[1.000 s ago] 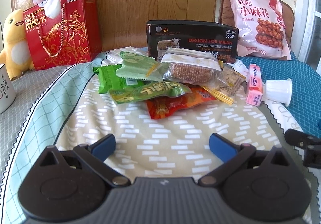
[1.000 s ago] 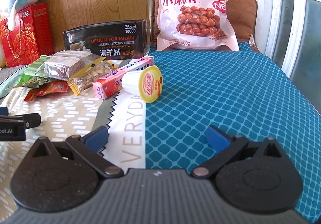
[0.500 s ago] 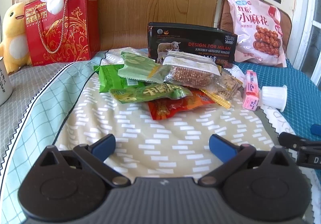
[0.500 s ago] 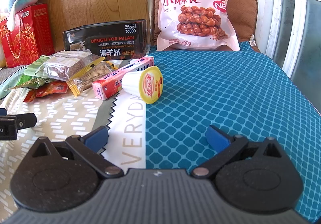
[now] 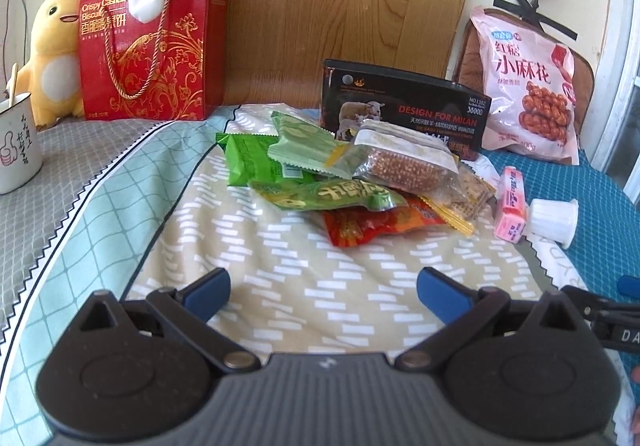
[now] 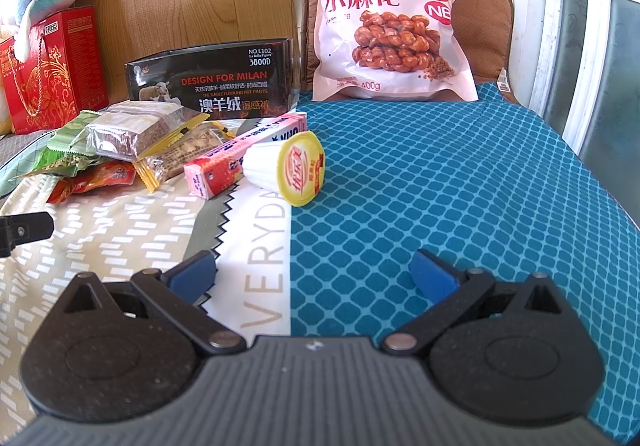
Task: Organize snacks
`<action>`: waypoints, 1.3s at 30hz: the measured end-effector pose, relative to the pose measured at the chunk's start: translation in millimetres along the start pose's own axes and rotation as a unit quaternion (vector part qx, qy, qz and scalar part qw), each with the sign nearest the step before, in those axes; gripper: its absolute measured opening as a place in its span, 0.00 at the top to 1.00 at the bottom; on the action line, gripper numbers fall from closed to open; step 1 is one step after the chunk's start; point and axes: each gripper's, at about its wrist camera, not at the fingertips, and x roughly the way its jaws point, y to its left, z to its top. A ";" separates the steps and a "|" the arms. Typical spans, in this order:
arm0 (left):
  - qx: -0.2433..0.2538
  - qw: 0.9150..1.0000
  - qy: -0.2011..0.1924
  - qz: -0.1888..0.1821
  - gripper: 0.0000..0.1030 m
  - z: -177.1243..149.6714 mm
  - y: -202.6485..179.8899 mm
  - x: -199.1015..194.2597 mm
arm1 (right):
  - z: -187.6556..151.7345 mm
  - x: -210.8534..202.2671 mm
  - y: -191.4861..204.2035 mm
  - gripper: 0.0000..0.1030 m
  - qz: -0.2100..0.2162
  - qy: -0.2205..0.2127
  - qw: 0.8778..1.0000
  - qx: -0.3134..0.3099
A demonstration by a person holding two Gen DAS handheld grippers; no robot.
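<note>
The left tongs point(image 5: 323, 288) are seen spread wide, with nothing between the blue-padded fingers point(image 5: 208, 288), which are held above the beige patterned bedcover point(image 5: 280, 270) and touch no snack. The right tongs point(image 6: 312, 277) are likewise spread wide and empty, poised over the seam where the beige cover meets the teal diamond-patterned cloth point(image 6: 460, 186). Ahead of the left tongs, a heap of snack packets is piled on the bedcover: a bright green foil packet point(image 5: 250, 166), a pale green wrapper point(image 5: 304, 146), a clear bag of brown grain bars point(image 5: 404, 162), a green printed pouch point(image 5: 332, 196) and a red-orange sachet point(image 5: 372, 224) at the bottom. Just right of the heap, a pink rectangular carton point(image 6: 244, 156) is laid flat, with a white ribbed jelly cup with a yellow lid point(image 6: 288, 168) tipped on its side and touching it. A black rectangular box point(image 6: 212, 82) is stood behind the heap, and a large pink bag of fried dough twists point(image 6: 390, 30) is propped against a brown cushion point(image 6: 484, 18).
</note>
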 end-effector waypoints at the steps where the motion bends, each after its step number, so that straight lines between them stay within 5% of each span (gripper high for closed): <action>1: -0.003 1.000 -0.003 0.000 0.00 -0.2 1.4 -1.1 | -0.1 -0.2 0.1 0.00 0.000 0.000 1.000 0.000; 7: -0.048 0.998 -0.039 -0.012 0.00 -2.1 21.4 -13.3 | -0.2 0.0 0.1 0.00 -0.001 0.000 1.000 0.000; 14: 0.001 0.995 -0.095 0.021 0.00 6.2 40.9 -34.1 | -1.2 -4.2 -2.3 0.00 0.008 -0.004 1.000 0.004; 18: 0.010 0.996 -0.082 0.015 0.00 9.0 50.3 -22.9 | 6.6 -37.4 -13.2 0.08 0.114 -0.075 0.990 0.032; 21: 0.006 0.998 -0.069 -0.002 0.01 12.4 50.7 -16.3 | 38.8 -38.4 9.6 0.12 0.164 -0.095 0.981 -0.043; 24: 0.010 0.997 -0.074 -0.009 0.01 10.0 50.5 -18.2 | 71.6 -7.8 40.9 0.29 0.190 -0.065 0.971 -0.128; 28: 0.006 0.996 -0.088 -0.008 0.01 7.6 52.3 -23.0 | 101.8 47.9 68.7 0.28 0.241 -0.015 0.950 -0.195; 33: 0.028 0.995 -0.095 -0.011 0.00 6.4 45.4 -25.4 | 106.6 87.8 92.0 0.27 0.236 0.025 0.939 -0.249; 34: 0.028 0.995 -0.096 -0.010 0.00 6.5 44.8 -25.6 | 101.1 90.3 92.1 0.30 0.233 0.034 0.938 -0.254; 37: 0.022 0.995 -0.099 -0.009 0.00 6.4 47.2 -26.4 | 95.7 78.7 88.2 0.71 0.235 0.040 0.938 -0.250; 39: 0.016 0.995 -0.100 -0.006 0.00 6.6 49.6 -26.6 | 94.1 62.3 80.6 0.76 0.236 0.031 0.939 -0.249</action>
